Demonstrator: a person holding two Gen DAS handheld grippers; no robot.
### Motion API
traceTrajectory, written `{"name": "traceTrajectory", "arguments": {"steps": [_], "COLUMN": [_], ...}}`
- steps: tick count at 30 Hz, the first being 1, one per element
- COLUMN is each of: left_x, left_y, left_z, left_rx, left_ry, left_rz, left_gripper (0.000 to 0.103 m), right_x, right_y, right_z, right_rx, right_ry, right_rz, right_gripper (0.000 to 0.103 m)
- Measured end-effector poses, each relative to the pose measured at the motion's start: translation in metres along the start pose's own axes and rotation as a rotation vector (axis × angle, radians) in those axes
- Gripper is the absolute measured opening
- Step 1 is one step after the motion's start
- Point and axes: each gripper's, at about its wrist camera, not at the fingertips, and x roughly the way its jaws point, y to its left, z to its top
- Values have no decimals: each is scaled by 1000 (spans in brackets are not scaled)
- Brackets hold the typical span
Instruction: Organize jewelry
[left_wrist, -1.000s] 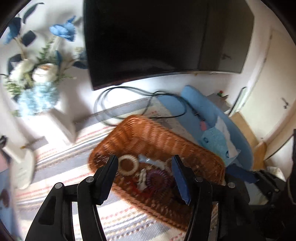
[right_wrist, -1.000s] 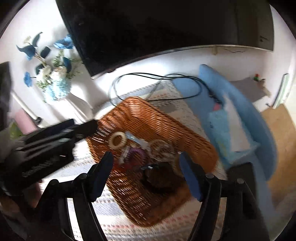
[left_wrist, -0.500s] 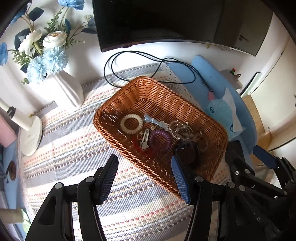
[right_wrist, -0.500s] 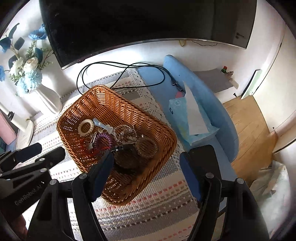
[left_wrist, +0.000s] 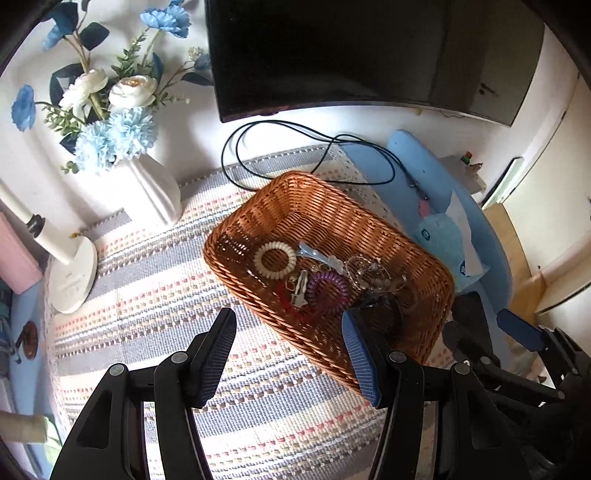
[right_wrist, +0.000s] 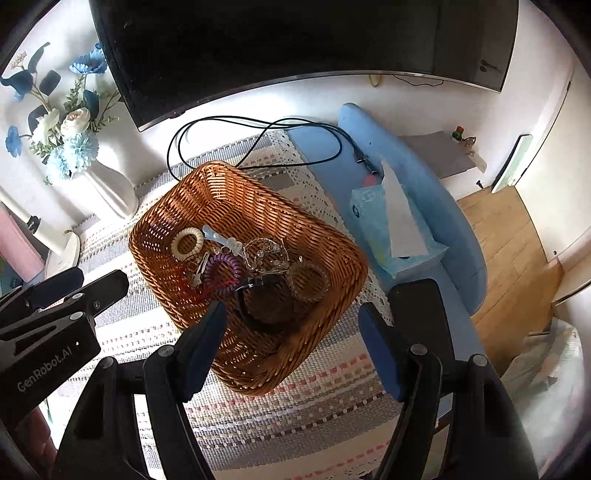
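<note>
A brown wicker basket (left_wrist: 332, 206) (right_wrist: 229, 192) lies on a striped mat. In it are a cream spiral hair tie (left_wrist: 275, 260) (right_wrist: 188, 242), a purple spiral hair tie (left_wrist: 328, 291) (right_wrist: 223, 269), a pale blue clip (left_wrist: 317, 254), a tangle of silver chain (left_wrist: 365, 271) (right_wrist: 266, 254) and a dark band (right_wrist: 269, 302). My left gripper (left_wrist: 288, 325) hangs open over the basket's near rim, nothing between its fingers. Open too, my right gripper (right_wrist: 291, 314) hovers above the basket's near corner, over the dark band, touching nothing.
A white vase of blue and white flowers (left_wrist: 151, 192) and a white lamp base (left_wrist: 74, 277) stand left of the basket. Behind it are a dark screen (left_wrist: 351, 55) and a black cable (left_wrist: 295, 133). A blue tissue pack (right_wrist: 391, 229) lies to the right.
Both views have swung from blur to steady and tipped downward, so the basket sits higher in them and more mat shows in front. Neither gripper's jaw width has changed.
</note>
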Motion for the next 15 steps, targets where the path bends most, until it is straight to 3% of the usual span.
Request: {"name": "traceTrajectory", "arguments": {"steps": [15], "left_x": [-2], "left_y": [-1], "left_z": [-3], "left_rx": [-2], "left_ry": [-2], "left_rz": [2], "left_gripper": [61], "right_x": [-3], "right_y": [-5], "right_z": [0], "right_rx": [20], "right_ry": [-7], "right_rz": [4], "right_gripper": [75]}}
